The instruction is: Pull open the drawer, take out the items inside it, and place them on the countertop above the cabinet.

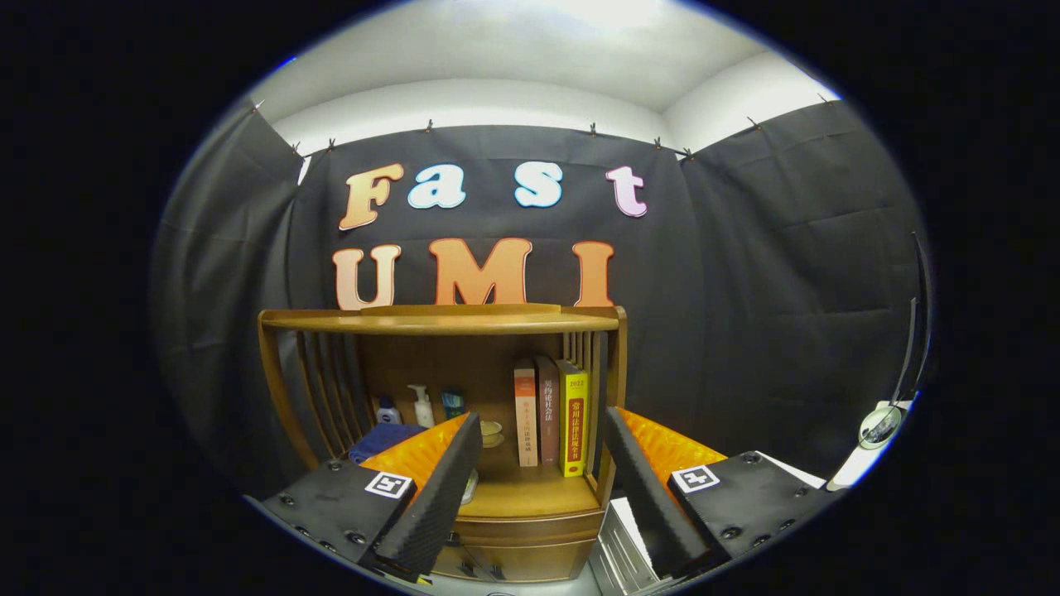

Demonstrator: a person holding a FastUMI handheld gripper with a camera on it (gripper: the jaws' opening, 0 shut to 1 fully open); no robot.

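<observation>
A wooden cabinet [439, 331] stands ahead of me, with an open shelf under its curved top. Its drawer [522, 556] sits low between my fingers and looks shut. Above the drawer lies the wooden countertop [530, 497]. My gripper [542, 430] is open, with nothing between its fingers. It hangs a short way in front of the cabinet, aimed at the shelf. What the drawer holds is hidden.
Three upright books [551, 414] stand on the countertop toward the right. A few small bottles [421, 406], a blue cloth [385, 439] and a small bowl [491, 432] sit at the left and middle. A white ridged box [621, 550] stands right of the cabinet.
</observation>
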